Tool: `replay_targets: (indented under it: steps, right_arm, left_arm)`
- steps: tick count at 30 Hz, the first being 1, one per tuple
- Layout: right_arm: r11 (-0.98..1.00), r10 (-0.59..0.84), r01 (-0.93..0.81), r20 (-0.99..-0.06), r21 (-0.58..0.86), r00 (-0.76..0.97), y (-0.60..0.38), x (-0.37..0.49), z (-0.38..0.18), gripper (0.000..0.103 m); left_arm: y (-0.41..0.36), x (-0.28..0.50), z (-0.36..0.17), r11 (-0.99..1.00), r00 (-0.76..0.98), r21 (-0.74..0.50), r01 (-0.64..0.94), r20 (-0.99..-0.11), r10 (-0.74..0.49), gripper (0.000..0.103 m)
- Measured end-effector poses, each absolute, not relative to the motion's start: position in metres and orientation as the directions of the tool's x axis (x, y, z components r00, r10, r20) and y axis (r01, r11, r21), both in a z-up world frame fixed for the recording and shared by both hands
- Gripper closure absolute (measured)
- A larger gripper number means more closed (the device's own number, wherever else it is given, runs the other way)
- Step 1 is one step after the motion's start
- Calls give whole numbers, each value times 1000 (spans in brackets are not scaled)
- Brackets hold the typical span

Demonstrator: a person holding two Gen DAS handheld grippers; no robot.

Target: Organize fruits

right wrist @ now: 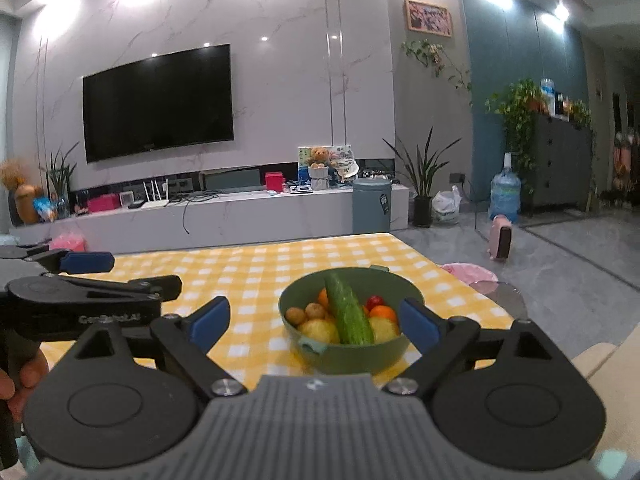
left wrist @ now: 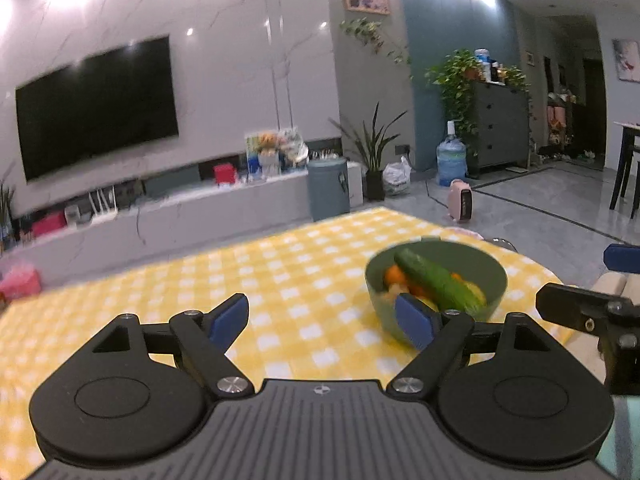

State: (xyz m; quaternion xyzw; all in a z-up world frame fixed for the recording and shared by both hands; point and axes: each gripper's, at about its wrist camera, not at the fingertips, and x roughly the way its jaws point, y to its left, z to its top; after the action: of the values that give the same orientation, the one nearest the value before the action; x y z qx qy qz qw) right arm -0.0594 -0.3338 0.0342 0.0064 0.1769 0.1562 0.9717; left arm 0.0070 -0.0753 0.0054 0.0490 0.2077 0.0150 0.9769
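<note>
A green bowl (right wrist: 360, 354) stands on the yellow checked tablecloth (right wrist: 248, 280) and holds a cucumber (right wrist: 350, 316), oranges (right wrist: 383, 312), a small red fruit (right wrist: 375, 301), yellow fruit (right wrist: 318, 330) and small brown fruits. My right gripper (right wrist: 316, 322) is open, pulled back on the near side of the bowl, with nothing between its blue pads. My left gripper (left wrist: 322, 320) is also open and empty, over the cloth to the left of the same bowl (left wrist: 492, 268). The cucumber (left wrist: 438, 282) lies across the top of that bowl. Each gripper shows at the edge of the other's view.
The table's far edge faces a TV wall with a low cabinet (right wrist: 224, 216). Beyond the table's right side lie a grey floor, a pink heater (right wrist: 501, 238) and a water jug (right wrist: 505, 196). A hand (right wrist: 20, 380) grips the left tool's handle.
</note>
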Motion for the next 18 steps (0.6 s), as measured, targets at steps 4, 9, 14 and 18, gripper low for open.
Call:
replay_targets:
  steps: [4, 9, 14, 18]
  right_arm:
    - [958, 283, -278, -365, 67, 887, -329, -69, 17, 15]
    - [968, 252, -232, -403, 98, 880, -332, -69, -2, 7]
    - [974, 224, -198, -403, 106, 888, -334, -73, -14, 7]
    - [978, 205, -168, -401, 124, 893, -341, -70, -18, 7]
  left_arm:
    - [-76, -2, -9, 997, 898, 82, 1, -438, 35, 6]
    - [-77, -7, -21, 995, 866, 99, 22, -499, 30, 6]
    - [-75, -9, -31, 997, 848, 72, 7, -529, 32, 6]
    - [-75, -12, -40, 998, 840, 60, 10, -543, 24, 6]
